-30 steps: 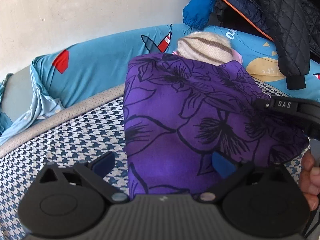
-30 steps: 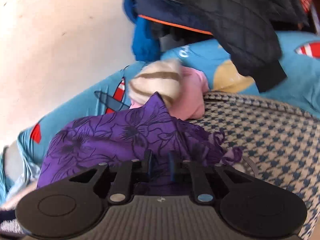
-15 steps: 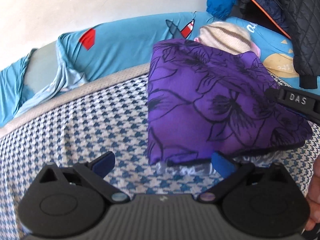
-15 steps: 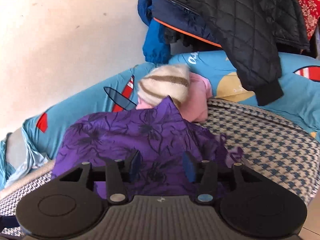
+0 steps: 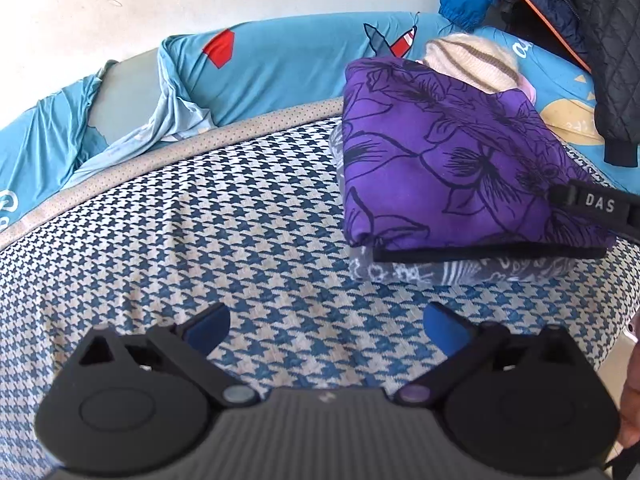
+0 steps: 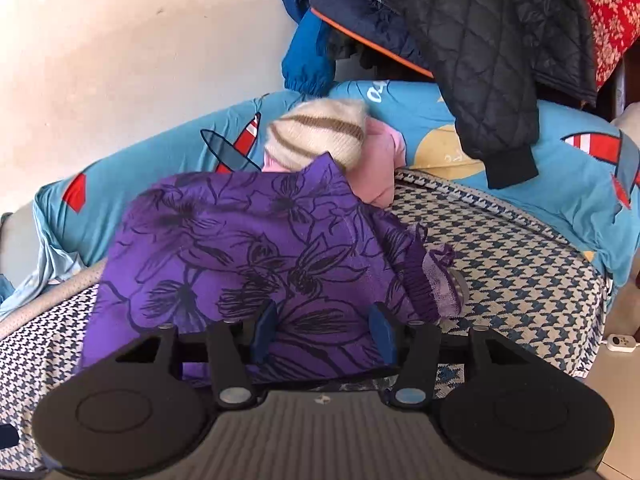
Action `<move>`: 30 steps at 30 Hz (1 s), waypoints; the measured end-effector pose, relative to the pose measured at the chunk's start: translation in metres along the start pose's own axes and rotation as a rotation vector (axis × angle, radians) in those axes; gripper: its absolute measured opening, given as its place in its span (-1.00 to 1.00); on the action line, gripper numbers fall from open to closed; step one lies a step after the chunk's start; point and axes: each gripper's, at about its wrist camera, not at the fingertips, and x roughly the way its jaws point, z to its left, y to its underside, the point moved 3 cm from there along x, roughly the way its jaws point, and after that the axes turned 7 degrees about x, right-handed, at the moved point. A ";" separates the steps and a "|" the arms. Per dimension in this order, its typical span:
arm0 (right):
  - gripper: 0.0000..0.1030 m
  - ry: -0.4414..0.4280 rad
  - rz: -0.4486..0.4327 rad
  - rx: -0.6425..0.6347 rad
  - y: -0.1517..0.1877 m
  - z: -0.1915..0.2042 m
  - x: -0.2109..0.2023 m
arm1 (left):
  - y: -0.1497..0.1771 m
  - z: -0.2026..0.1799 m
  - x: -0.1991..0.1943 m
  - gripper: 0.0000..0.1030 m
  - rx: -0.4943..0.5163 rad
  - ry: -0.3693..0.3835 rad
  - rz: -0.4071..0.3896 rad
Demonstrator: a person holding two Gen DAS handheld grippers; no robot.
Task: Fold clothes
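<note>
My own body hides the purple garment (image 6: 256,256) near edge at six o'clock; its far part looks blurred

folded garment (image 5: 448,168) on bed (image 5: 240,216) | hat (image 5: 472,62) behind | jacket (image 6: 480,48) above

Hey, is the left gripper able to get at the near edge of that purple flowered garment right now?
Probably yes. The left gripper is open and empty over bare houndstooth cover, and nothing lies between it and the near edge of the purple garment.
</note>
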 end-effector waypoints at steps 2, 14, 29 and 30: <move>0.14 -0.002 0.000 0.002 -0.001 0.003 -0.012 | 0.001 0.004 -0.006 1.00 -0.012 0.001 -0.002; 0.58 0.094 0.035 -0.044 0.011 0.003 -0.051 | 0.010 0.002 -0.024 1.00 -0.003 -0.006 -0.008; 0.78 0.118 0.121 -0.012 0.015 -0.028 -0.047 | 0.011 -0.022 -0.025 1.00 -0.022 -0.003 0.017; 0.78 0.114 0.125 -0.017 0.015 -0.028 -0.047 | 0.012 -0.023 -0.025 1.00 -0.020 -0.003 0.020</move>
